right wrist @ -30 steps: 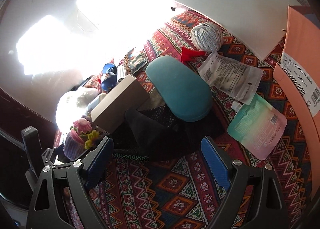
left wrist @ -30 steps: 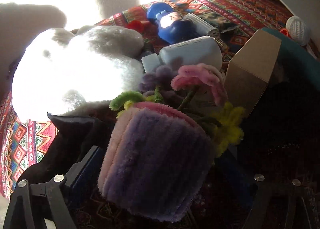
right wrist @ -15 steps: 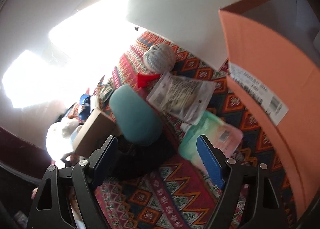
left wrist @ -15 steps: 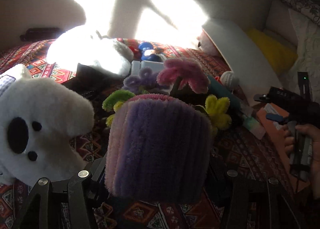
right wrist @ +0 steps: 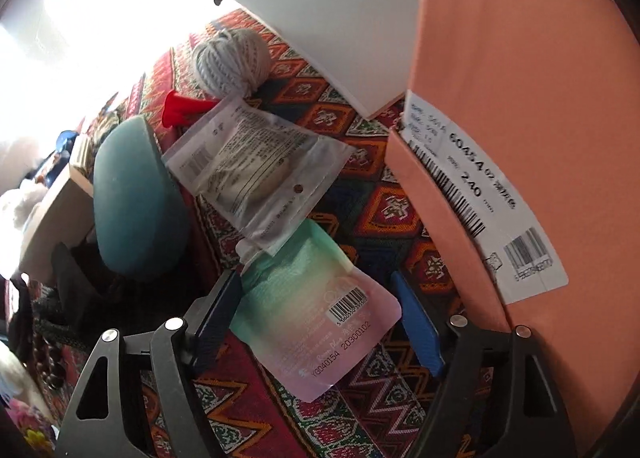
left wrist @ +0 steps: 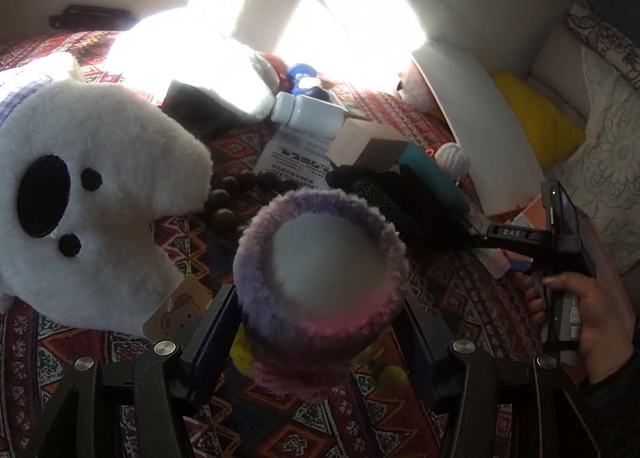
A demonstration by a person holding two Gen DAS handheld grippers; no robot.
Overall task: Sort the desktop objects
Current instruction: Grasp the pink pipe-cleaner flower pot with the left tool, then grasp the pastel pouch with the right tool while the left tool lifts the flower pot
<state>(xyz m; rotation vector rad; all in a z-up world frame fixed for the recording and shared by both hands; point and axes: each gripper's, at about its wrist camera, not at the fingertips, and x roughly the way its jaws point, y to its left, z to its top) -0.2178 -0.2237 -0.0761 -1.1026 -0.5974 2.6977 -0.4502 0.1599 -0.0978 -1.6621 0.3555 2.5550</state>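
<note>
Since a second ago the fuzzy purple pot (left wrist: 320,270), clamped in the left gripper (left wrist: 320,334), has tipped its base toward the camera. The right gripper (right wrist: 320,322) has dropped over the pastel pouch (right wrist: 316,310) beside the orange box (right wrist: 532,106), jaws wide and just reopening, straddling it untouched. Thin, floppy and slick, it is best pinched across its flat sides.

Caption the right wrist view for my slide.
Right gripper open above a pastel pouch on the patterned cloth.
</note>
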